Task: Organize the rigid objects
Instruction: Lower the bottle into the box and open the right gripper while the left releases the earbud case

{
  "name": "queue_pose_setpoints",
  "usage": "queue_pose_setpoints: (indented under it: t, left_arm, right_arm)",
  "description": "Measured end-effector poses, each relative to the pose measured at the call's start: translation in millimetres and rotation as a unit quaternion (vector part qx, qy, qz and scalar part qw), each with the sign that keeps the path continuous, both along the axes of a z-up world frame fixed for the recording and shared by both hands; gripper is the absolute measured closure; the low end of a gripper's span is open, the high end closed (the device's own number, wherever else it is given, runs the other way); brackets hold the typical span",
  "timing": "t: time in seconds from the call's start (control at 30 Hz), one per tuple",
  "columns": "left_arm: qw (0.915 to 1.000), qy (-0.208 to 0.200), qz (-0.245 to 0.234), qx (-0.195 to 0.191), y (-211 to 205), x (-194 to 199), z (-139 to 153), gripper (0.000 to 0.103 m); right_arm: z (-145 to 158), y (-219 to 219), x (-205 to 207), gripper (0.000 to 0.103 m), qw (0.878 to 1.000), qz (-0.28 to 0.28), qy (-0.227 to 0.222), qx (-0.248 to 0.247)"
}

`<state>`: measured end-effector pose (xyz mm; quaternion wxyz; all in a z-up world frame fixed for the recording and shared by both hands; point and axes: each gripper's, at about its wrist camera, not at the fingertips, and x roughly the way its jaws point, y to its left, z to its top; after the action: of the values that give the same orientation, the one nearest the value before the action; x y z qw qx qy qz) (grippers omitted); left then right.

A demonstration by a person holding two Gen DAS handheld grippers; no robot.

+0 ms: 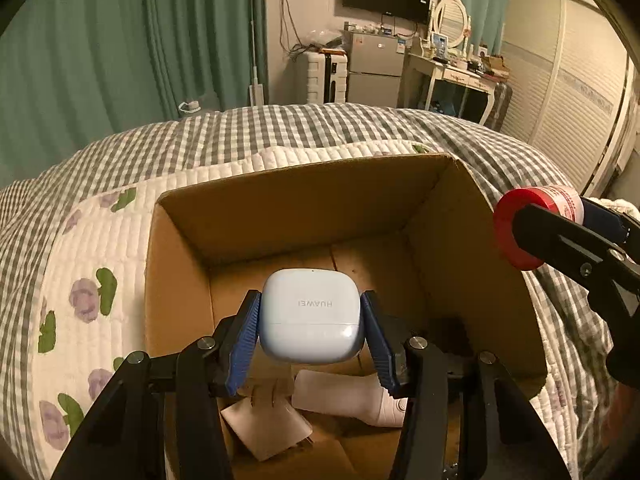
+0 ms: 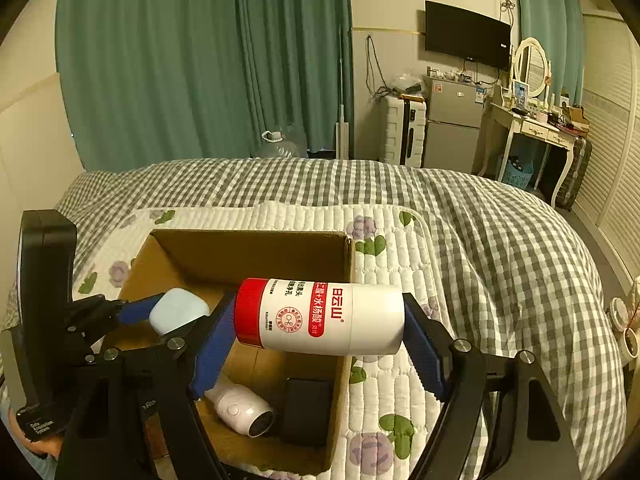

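My left gripper (image 1: pixel 311 320) is shut on a pale blue Huawei earbuds case (image 1: pixel 311 316) and holds it over the open cardboard box (image 1: pixel 280 204). It also shows in the right wrist view (image 2: pixel 178 310). My right gripper (image 2: pixel 318 326) is shut on a white bottle with a red cap (image 2: pixel 320 316), held sideways above the box's right wall (image 2: pixel 346 280). The bottle's red cap (image 1: pixel 516 232) shows at the right in the left wrist view. In the box lie a white cylindrical device (image 2: pixel 240 408) and a black flat object (image 2: pixel 306 408).
The box stands on a white quilted floral mat (image 2: pixel 400 380) over a grey checked bedspread (image 2: pixel 500 248). A folded card piece (image 1: pixel 264 424) lies in the box. Beyond the bed are green curtains, a suitcase, a small fridge and a dressing table.
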<state>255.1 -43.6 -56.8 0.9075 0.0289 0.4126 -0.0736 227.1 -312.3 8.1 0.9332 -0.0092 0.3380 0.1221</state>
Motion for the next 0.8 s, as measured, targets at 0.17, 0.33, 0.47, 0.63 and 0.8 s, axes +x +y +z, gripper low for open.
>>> queue_pose_setpoints:
  t: [0.17,0.33,0.47,0.63,0.8]
  left_arm:
    - [0.9998,-0.016,0.006,0.01,5.9,-4.2,12.7,0.039]
    - [0.9991,-0.024,0.03,0.018,25.9,-13.8,30.0,0.039]
    - [0.9986,-0.031,0.041,0.014,43.2,-20.9,39.5,0.039]
    - [0.9978,-0.032,0.055,0.016,60.4,-25.1,37.3,0.039]
    - [0.9974,-0.03,0.064,0.014,71.8,-30.3,33.7,0.039]
  right_arm:
    - [-3.6,0.6,3.5,0.026,1.0,0.002,0.003,-0.003]
    - [0.4,8.0,4.7,0.026,1.0,0.009,0.008,0.001]
    - [-5.5,24.1,17.4,0.026,1.0,0.016,0.026,-0.006]
    - [-22.2,43.4,32.2,0.026,0.998,0.017,0.05,-0.016]
    - [-34.7,53.8,33.7,0.026,0.998,0.022,0.054,-0.013]
